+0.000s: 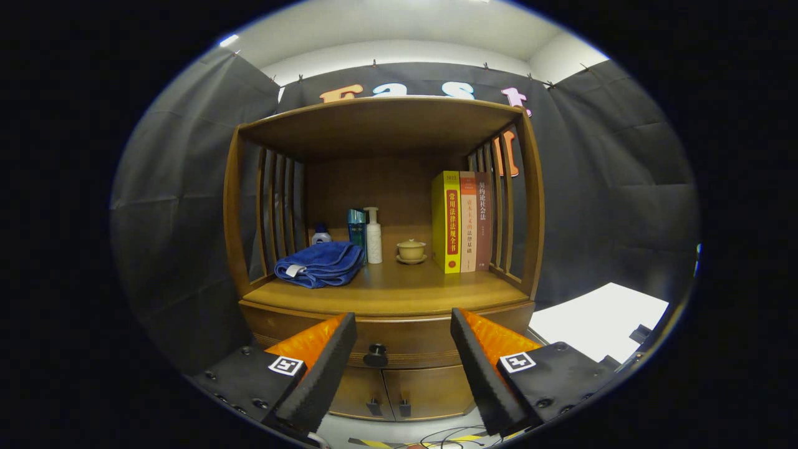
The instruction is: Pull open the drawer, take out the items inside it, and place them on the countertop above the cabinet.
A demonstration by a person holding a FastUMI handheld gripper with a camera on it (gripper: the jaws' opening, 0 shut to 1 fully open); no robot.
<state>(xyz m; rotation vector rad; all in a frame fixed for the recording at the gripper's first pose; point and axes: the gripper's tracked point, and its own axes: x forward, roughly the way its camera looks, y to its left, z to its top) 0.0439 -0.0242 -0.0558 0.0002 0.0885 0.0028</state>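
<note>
A wooden cabinet stands ahead of me with its drawer (399, 342) closed flush under the countertop (399, 290). The drawer's dark round knob (376, 355) shows between my fingers, some way beyond their tips. My gripper (404, 324) is open, nothing between its fingers, and is held back from the cabinet front. The drawer's contents are hidden.
On the countertop lie a folded blue towel (321, 264), a small bottle (321, 236), a teal box (357, 227), a white pump bottle (373, 236), a lidded cup on a saucer (411, 251) and three upright books (461, 221). Two lower doors (389, 393) sit below the drawer. A white surface (598, 321) lies right.
</note>
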